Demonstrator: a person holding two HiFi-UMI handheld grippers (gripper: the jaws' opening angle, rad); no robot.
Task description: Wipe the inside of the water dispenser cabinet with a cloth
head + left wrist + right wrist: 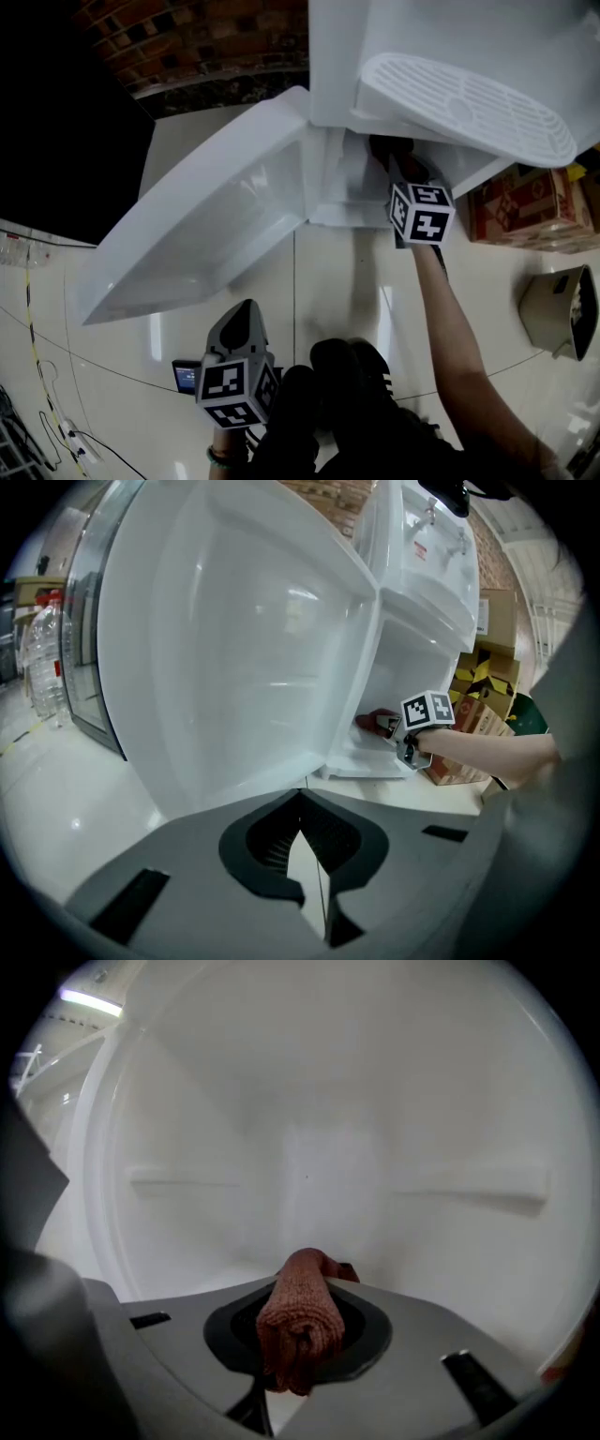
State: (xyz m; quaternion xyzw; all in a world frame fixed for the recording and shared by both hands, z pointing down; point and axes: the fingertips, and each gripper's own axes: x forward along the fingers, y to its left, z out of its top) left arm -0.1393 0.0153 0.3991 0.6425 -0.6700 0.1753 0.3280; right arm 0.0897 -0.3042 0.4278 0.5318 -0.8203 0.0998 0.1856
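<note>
The white water dispenser's lower cabinet (342,178) stands open, its door (206,225) swung out to the left. My right gripper (389,155) reaches inside, shut on a rolled reddish-brown cloth (298,1335). In the right gripper view the right gripper (305,1283) faces the white back wall (309,1138), with the cloth end near the cabinet floor. The left gripper view shows the cloth (375,721) and the right gripper (389,728) low in the cabinet, beside the door (244,639). My left gripper (242,323) hangs low over the floor, shut and holding nothing (302,808).
The dispenser's drip grille (469,103) juts out above the cabinet. Cardboard boxes (525,202) stand to its right, and a beige object (562,309) lies on the tiled floor. A small screen (186,375) sits by my dark shoes (347,370). Bottles (42,658) stand far left.
</note>
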